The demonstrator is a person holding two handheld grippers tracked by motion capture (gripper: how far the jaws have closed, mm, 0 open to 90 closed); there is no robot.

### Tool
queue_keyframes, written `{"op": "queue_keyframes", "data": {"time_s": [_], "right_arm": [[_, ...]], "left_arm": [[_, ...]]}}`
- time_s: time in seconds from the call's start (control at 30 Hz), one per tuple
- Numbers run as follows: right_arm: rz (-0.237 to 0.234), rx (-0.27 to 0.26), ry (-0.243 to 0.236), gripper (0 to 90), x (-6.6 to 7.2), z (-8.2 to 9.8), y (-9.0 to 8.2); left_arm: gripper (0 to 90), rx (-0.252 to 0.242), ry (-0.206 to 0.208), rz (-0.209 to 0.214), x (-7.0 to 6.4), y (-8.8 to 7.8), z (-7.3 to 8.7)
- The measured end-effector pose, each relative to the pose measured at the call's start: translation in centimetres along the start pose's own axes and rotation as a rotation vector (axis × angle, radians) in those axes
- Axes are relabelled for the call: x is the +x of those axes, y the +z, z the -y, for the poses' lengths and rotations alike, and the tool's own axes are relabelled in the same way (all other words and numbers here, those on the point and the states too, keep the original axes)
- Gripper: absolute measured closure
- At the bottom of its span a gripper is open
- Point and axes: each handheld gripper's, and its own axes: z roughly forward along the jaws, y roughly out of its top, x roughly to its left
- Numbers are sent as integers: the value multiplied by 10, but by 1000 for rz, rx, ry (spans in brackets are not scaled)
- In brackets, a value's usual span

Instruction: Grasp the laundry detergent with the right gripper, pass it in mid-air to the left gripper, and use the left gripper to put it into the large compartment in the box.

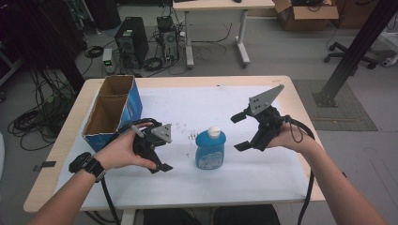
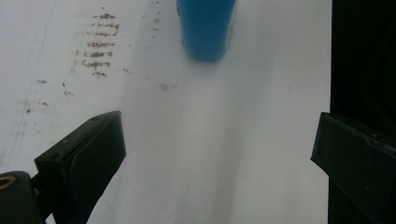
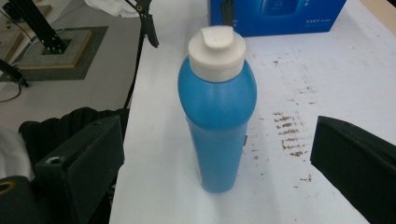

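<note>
Cardboard box (image 1: 112, 110): open-topped, blue-sided, table's left edge.
Left gripper (image 1: 158, 147): low over white sheet (image 1: 197, 183), just right of box; left hand (image 1: 123, 151) wrapped round body, wrist bent inward, jaws spread wide, empty.
Blue bottle (image 1: 210, 149): upright at sheet centre, white cap, between grippers, touching neither.
Right gripper (image 1: 240, 132): raised, tilted down-left toward bottle; jaws spread wide, empty.
</note>
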Motion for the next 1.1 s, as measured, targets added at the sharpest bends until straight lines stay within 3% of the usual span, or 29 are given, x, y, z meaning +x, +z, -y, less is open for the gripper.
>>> {"op": "queue_keyframes", "data": {"time_s": [0.17, 0.57, 1.1], "right_arm": [[-10, -31, 19, 43, -5, 11, 12], [-18, -35, 57, 47, -9, 27, 40], [-28, -98, 82, 78, -11, 39, 74]], "left_arm": [[33, 9, 4, -1, 1, 1, 1], [33, 4, 4, 1, 1, 0, 1], [33, -3, 5, 1, 1, -1, 3]]}}
